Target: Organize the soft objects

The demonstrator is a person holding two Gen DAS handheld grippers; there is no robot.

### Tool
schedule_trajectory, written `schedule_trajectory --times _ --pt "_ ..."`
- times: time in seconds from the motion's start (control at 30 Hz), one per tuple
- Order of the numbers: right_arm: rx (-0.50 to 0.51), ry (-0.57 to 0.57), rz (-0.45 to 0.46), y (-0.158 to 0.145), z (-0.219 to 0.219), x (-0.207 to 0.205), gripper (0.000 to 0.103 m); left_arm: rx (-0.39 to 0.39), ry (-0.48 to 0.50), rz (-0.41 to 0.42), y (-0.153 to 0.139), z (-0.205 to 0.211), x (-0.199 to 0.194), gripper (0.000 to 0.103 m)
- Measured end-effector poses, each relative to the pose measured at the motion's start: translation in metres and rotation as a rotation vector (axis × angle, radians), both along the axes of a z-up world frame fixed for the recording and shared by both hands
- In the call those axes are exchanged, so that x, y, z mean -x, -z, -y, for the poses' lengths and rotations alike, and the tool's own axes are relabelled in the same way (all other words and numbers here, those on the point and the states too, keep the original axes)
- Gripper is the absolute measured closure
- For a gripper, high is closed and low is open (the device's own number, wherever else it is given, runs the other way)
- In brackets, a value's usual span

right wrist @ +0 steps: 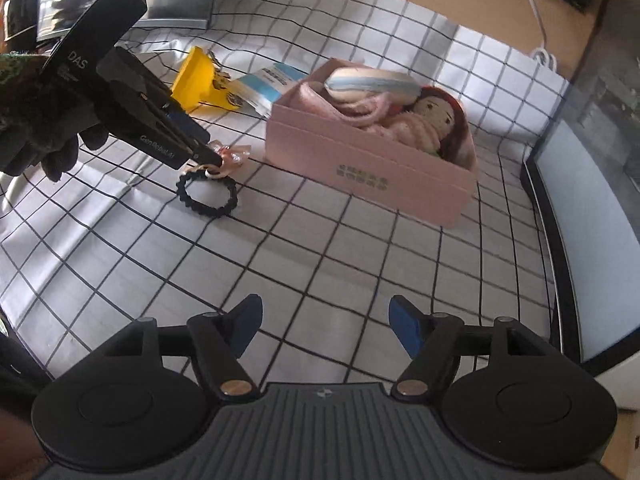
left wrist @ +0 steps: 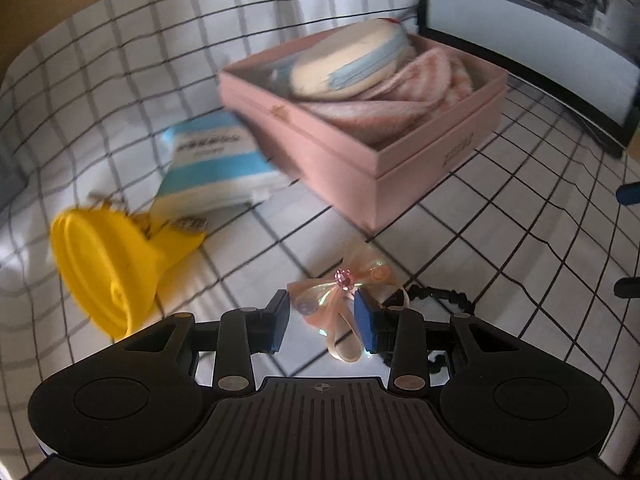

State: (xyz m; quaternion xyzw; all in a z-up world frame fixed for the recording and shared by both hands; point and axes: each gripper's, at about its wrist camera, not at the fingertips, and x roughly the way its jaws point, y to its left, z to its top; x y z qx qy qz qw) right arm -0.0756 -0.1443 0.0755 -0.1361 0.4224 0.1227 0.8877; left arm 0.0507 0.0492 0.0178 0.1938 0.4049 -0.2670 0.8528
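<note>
My left gripper (left wrist: 322,320) has its blue pads on either side of a pink ribbon bow (left wrist: 340,292) with a pink gem, joined to a black hair tie (left wrist: 444,294) lying on the checked cloth. The pads are close to the bow, with a little gap showing. The right wrist view shows the same gripper (right wrist: 208,156) low over the bow (right wrist: 234,154) and the hair tie (right wrist: 208,192). A pink box (left wrist: 400,152) beyond holds a cream pouch (left wrist: 352,60), pink fluffy cloth and a doll (right wrist: 436,116). My right gripper (right wrist: 326,328) is open and empty above the cloth.
A yellow funnel-shaped thing (left wrist: 108,272) and a blue-and-white packet (left wrist: 216,168) lie left of the box. A dark framed screen (left wrist: 540,32) stands behind the box; it also shows in the right wrist view (right wrist: 580,240). The checked cloth (right wrist: 280,240) covers the table.
</note>
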Motion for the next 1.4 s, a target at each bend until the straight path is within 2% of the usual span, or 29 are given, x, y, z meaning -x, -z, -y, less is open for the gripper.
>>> schedule_trajectory --times 0.13,0.27,0.43,0.5,0.6,0.7,0.83,0.97,1.1,1.13,1.2,1.23,1.27,1.4 --pt "-0.011 0.026 -0.03 0.005 0.005 0.0 0.032 0.022 0.016 -0.03 0.0 0.005 -0.007 0.073" --pt "-0.025 0.05 -0.05 0.012 0.009 0.0 0.032 0.08 -0.04 -0.094 -0.001 -0.003 -0.015 0.072" --pt "-0.035 0.06 -0.052 0.016 0.01 -0.001 0.032 0.09 -0.073 -0.092 0.0 -0.004 -0.013 0.073" --pt "-0.033 0.044 -0.029 0.013 0.007 -0.002 0.032 0.14 -0.122 -0.113 -0.003 -0.013 -0.011 0.073" --pt "-0.049 -0.01 0.002 0.008 -0.002 -0.007 0.032 0.279 -0.24 -0.116 -0.013 -0.04 0.001 0.073" --pt "-0.104 -0.077 -0.007 0.008 -0.018 -0.022 0.032 0.362 -0.352 -0.114 -0.023 -0.067 0.02 0.074" --pt "-0.169 -0.127 0.009 0.009 -0.046 -0.051 0.032 0.379 -0.401 -0.118 -0.029 -0.087 0.05 0.074" --pt "-0.283 -0.091 0.001 0.014 -0.07 -0.093 0.032 0.397 -0.419 -0.147 -0.029 -0.097 0.079 0.074" --pt "-0.288 -0.042 0.005 0.032 -0.094 -0.12 0.032 0.408 -0.441 -0.177 -0.026 -0.104 0.108 0.074" --pt "-0.282 -0.038 -0.002 0.037 -0.099 -0.125 0.033 0.405 -0.444 -0.179 -0.025 -0.105 0.113 0.074" --pt "-0.276 -0.049 -0.026 0.045 -0.104 -0.129 0.044 0.397 -0.447 -0.185 -0.023 -0.109 0.122 0.074" --pt "-0.261 -0.062 -0.005 0.045 -0.107 -0.126 0.064 0.393 -0.447 -0.189 -0.022 -0.111 0.124 0.074" --pt "-0.246 -0.088 -0.006 0.045 -0.11 -0.124 0.077 0.392 -0.446 -0.193 -0.021 -0.112 0.125 0.074" --pt "-0.243 -0.096 0.052 0.02 -0.1 -0.105 0.079 0.39 -0.428 -0.198 -0.018 -0.107 0.119 0.074"
